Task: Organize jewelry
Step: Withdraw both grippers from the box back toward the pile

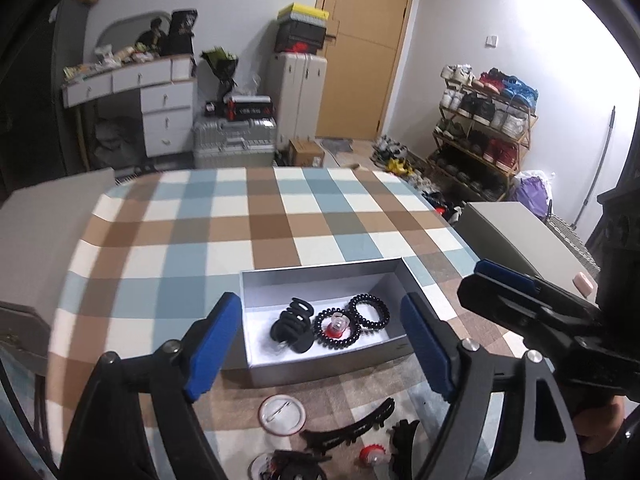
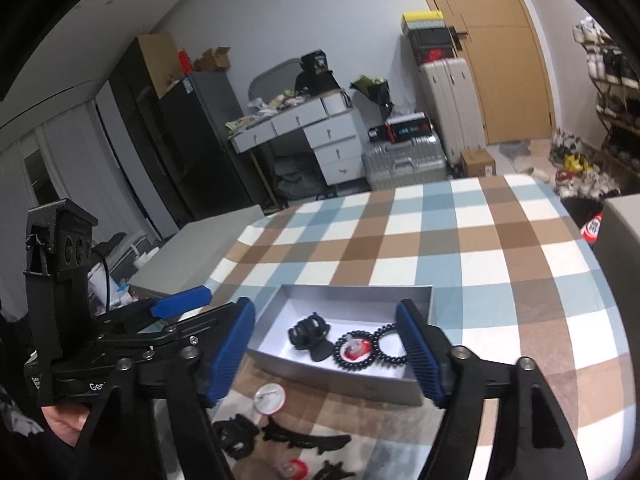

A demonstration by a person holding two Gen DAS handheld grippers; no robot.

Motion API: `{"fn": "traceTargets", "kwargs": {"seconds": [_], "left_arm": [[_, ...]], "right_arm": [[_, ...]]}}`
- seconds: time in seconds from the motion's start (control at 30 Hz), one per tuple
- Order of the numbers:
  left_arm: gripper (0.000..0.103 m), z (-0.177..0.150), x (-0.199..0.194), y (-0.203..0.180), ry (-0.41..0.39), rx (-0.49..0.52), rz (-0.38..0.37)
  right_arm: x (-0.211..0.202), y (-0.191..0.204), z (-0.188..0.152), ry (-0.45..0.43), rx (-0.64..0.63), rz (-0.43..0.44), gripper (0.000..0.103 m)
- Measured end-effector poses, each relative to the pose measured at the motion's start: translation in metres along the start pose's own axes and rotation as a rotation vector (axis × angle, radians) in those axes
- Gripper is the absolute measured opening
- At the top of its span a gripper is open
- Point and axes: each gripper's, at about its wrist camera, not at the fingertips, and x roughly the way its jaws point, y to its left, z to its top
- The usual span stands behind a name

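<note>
Both grippers' jaws gape empty above the box (image 1: 320,364) of hair accessories.

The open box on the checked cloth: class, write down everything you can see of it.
The box is a shallow grey rectangular tray, seemingly cardboard, white inside and lidless. It sits flat on the checked tablecloth. Inside lie a black hair claw clip, two black spiral hair ties and a small red-and-clear piece. Nothing grips it.

You are viewing evenly lit, slightly soft frames. Fisheye distortion is bending the edges, and dark vignetting is cutting the corners.
</note>
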Motion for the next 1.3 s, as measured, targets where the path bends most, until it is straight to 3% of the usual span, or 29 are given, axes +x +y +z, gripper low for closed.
{"fn": "traceTargets", "kwargs": {"seconds": [0.33, 0.43, 0.5, 0.57, 0.73, 0.97, 1.3], "left_arm": [[0.085, -0.016, -0.024, 0.007, -0.071, 0.005, 0.076], [0.092, -0.026, -0.031, 0.011, -0.086, -0.001, 0.099], [0.102, -0.034, -0.036, 0.015, -0.106, -0.014, 0.114], [0.102, -0.043, -0.04, 0.018, -0.113, -0.016, 0.112], [0.102, -0.071, -0.043, 0.027, -0.08, -0.021, 0.106], [0.102, -0.107, -0.034, 0.043, 0.026, -0.087, 0.103], [0.102, -0.129, -0.024, 0.048, 0.123, -0.132, 0.06]], "right_arm": [[-0.016, 0.031, -0.021, 0.003, -0.052, 0.018, 0.09], [-0.02, 0.041, -0.032, -0.004, -0.085, 0.013, 0.097], [-0.022, 0.045, -0.039, -0.011, -0.101, 0.012, 0.102], [-0.024, 0.048, -0.047, -0.009, -0.108, 0.02, 0.103], [-0.02, 0.05, -0.068, 0.033, -0.105, 0.014, 0.103], [-0.015, 0.05, -0.1, 0.063, -0.128, -0.019, 0.103], [-0.003, 0.042, -0.128, 0.142, -0.178, -0.089, 0.103]]}}
